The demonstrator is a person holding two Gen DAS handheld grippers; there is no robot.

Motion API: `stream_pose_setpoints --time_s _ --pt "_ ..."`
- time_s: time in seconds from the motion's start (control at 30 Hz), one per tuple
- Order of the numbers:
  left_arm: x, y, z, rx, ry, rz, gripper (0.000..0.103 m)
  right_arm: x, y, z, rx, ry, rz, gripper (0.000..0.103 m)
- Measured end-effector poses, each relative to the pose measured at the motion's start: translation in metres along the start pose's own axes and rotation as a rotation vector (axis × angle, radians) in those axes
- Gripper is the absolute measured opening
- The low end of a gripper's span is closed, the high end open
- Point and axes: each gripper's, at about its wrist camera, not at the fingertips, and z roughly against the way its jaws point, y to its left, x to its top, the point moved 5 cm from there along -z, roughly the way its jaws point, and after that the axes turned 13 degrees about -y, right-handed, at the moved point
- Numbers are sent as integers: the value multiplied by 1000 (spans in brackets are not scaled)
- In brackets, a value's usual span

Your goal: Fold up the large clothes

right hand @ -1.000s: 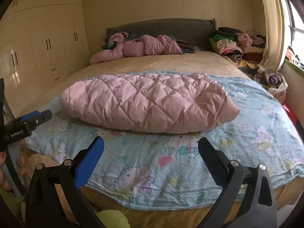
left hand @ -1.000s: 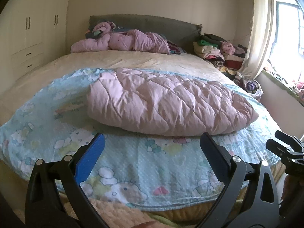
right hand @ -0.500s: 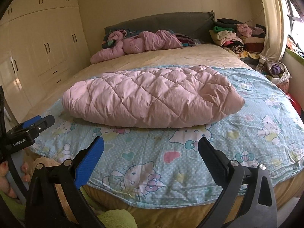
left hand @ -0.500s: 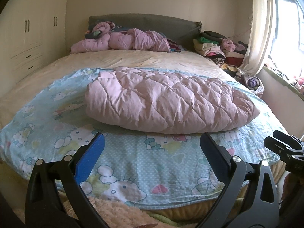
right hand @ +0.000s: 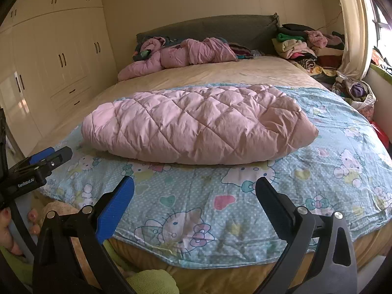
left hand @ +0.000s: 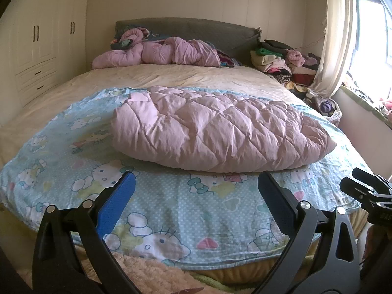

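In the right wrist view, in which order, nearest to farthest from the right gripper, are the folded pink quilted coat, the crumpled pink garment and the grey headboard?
From the right gripper:
1. Folded pink quilted coat, centre of bed.
2. Crumpled pink garment, far end.
3. Grey headboard, behind it.

Pink quilted down jacket: folded into a puffy oblong bundle, diamond stitching facing up, lying lengthwise across the near half of the bed, resting flat on the blue cartoon-cat blanket.

Pale pink diamond-quilted coat lies on a light-blue cartoon-cat blanket over a cream sheet.
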Motion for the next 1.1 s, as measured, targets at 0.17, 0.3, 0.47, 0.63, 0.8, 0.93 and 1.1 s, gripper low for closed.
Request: stream_pose_setpoints --time_s 0.17,0.3,0.47,0.63,0.8,0.93,1.1 --pt "0 0 1 2 2 -1 94 0 1 0 1 -2 1 99" --pt "0 1 0 1 1 -2 94 1 2 0 4 -4 6 99" --pt "0 1 0 1 2 -2 94 1 2 0 4 -7 5 99" --pt "0 1 0 1 1 -2 94 1 3 0 5 -9 8 99" --pt "0 1 0 2 1 -2 94 1 3 1 10 -8 5 99" --pt "1 2 1 2 1 -2 94 1 4 2 7 -12 6 99" --pt "1 2 1 4 2 -2 94 1 4 1 8 -12 5 99"
